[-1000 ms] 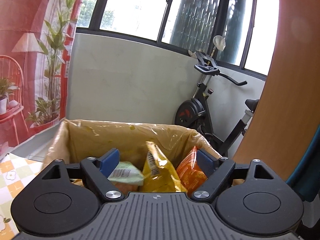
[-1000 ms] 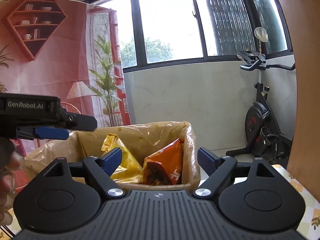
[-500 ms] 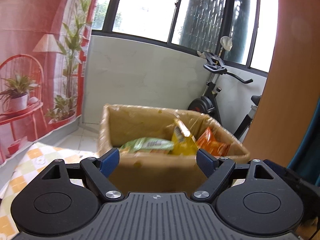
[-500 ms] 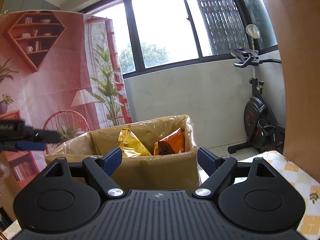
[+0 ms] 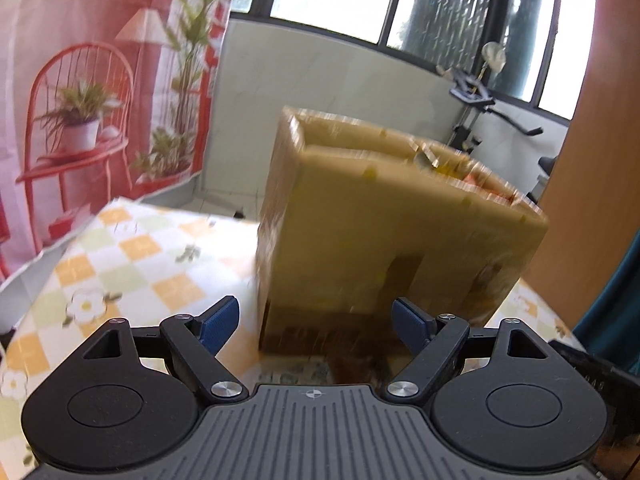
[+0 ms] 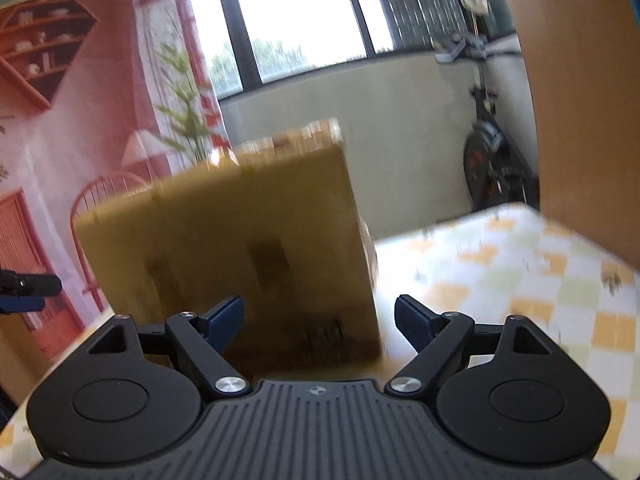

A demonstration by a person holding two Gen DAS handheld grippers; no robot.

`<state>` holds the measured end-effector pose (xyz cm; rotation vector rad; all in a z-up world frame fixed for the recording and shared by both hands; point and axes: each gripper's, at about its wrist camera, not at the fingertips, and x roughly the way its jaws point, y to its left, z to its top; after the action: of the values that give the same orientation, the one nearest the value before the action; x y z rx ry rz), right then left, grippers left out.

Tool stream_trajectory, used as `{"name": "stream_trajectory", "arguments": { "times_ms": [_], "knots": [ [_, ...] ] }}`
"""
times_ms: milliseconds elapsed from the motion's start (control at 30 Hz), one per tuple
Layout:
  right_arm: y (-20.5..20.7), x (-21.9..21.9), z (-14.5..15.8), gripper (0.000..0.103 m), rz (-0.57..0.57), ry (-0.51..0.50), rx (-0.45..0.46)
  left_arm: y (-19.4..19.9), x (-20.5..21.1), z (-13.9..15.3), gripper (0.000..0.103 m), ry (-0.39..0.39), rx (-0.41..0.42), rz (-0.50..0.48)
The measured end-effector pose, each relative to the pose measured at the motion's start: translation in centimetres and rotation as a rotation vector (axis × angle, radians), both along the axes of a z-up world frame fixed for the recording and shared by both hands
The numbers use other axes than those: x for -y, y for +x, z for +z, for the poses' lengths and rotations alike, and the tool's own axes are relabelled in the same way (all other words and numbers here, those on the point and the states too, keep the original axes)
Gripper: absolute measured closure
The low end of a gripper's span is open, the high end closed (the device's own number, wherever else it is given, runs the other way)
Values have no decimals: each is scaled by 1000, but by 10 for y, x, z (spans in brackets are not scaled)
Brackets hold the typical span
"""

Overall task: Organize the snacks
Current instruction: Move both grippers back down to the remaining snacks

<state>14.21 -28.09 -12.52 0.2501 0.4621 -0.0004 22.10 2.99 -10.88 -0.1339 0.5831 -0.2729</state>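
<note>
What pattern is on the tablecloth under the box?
The tablecloth has orange, pale green and white checks with small white flowers; it shows best in the left wrist view.

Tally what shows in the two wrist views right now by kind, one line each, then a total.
Cardboard box on the checked tablecloth: 1
Snack bags peeking over the box rim, blurred, yellow and orange: 2
Open, empty grippers, left gripper and right gripper: 2
Exercise bike: 1
Total: 6
</note>
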Motion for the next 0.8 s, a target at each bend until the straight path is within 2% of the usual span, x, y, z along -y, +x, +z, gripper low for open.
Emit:
{"name": "stream_trajectory", "arguments": {
  "times_ms": [267,367,567,600,667,800],
  "knots": [
    [-8,-9,-45,19,11,0,-200,-1,-9,-25,19,-17,-64,23],
    [-6,-14,-53,21,30,-10,-244,-3,-9,-29,19,-17,-78,30],
    [2,-30,-64,40,69,-67,-330,-3,-11,-38,19,-19,-102,47],
    [3,-31,-66,46,69,-73,-322,-3,-11,-39,19,-18,-105,49],
    [5,-34,-67,52,84,-92,-323,-2,-10,-43,19,-16,-115,49],
    [14,-42,-70,53,132,-123,-316,0,-8,-49,19,-8,-137,47]
  ]
}}
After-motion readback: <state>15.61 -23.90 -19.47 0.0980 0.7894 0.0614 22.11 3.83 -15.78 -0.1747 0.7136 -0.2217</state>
